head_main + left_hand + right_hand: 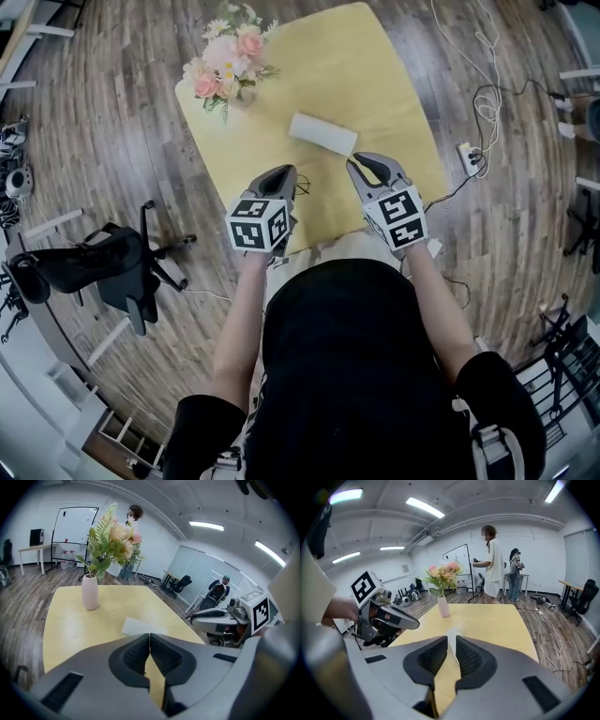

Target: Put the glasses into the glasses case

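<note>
Glasses case [323,134] | just beyond left gripper [288,172], right gripper [358,164] | untouched

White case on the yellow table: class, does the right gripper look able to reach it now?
Probably yes: the right gripper hovers just short of the white case, bare table between, jaws slightly apart.

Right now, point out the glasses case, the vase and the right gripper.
glasses case [323,134]: head view, middle of its white top.
vase [90,592]: left gripper view, middle of its pink body.
right gripper [451,638]: right gripper view, midway between its fingertips.
</note>
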`<action>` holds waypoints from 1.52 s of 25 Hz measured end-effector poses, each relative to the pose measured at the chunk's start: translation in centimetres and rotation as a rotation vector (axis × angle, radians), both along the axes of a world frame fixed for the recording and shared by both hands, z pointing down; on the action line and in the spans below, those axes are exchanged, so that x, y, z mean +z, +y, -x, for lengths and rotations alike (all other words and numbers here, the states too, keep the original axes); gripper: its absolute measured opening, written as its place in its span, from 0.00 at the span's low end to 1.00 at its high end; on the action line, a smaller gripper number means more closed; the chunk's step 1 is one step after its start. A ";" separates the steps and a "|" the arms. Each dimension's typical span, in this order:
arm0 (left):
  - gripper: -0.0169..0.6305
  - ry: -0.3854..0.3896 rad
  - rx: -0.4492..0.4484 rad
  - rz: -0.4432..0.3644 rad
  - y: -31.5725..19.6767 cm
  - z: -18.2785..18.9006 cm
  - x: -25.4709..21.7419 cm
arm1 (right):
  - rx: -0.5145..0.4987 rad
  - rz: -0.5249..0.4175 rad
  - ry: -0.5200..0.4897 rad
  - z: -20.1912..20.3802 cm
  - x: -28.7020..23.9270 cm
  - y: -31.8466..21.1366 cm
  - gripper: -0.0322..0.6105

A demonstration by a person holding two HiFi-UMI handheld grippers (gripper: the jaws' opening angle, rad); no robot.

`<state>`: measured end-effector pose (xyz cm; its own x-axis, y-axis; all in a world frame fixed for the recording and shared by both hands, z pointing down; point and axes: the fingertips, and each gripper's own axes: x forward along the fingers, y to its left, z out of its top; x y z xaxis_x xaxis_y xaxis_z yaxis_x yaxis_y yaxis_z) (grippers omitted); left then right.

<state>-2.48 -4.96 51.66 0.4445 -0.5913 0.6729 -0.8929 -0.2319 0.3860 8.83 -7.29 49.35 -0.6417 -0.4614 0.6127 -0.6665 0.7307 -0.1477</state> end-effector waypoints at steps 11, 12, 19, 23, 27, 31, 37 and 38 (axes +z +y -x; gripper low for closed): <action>0.06 -0.025 -0.011 0.052 -2.0 0.6 3.1 | -0.040 -0.013 0.109 0.4 3.3 -1.6 0.29; 0.06 -0.027 -0.006 0.060 -2.2 0.6 3.5 | -0.048 -0.022 0.128 0.4 3.7 -1.8 0.30; 0.06 -0.039 0.056 0.110 -3.3 0.5 7.3 | -0.091 -0.084 0.250 0.9 6.2 -2.4 0.34; 0.06 -0.057 0.077 0.126 -4.3 0.7 9.1 | -0.127 -0.099 0.298 1.6 7.6 -2.6 0.36; 0.06 -0.062 0.099 0.136 -5.0 0.7 10.1 | -0.157 -0.116 0.363 1.9 9.2 -2.8 0.42; 0.06 -0.073 0.138 0.147 -5.5 0.6 11.2 | -0.192 -0.130 0.442 2.0 11.0 -2.8 0.47; 0.06 -0.077 0.171 0.158 -6.2 0.6 12.1 | -0.213 -0.149 0.512 1.9 12.8 -3.0 0.50; 0.06 -0.077 0.175 0.159 -6.2 0.6 12.2 | -0.219 -0.160 0.528 1.9 13.0 -3.0 0.52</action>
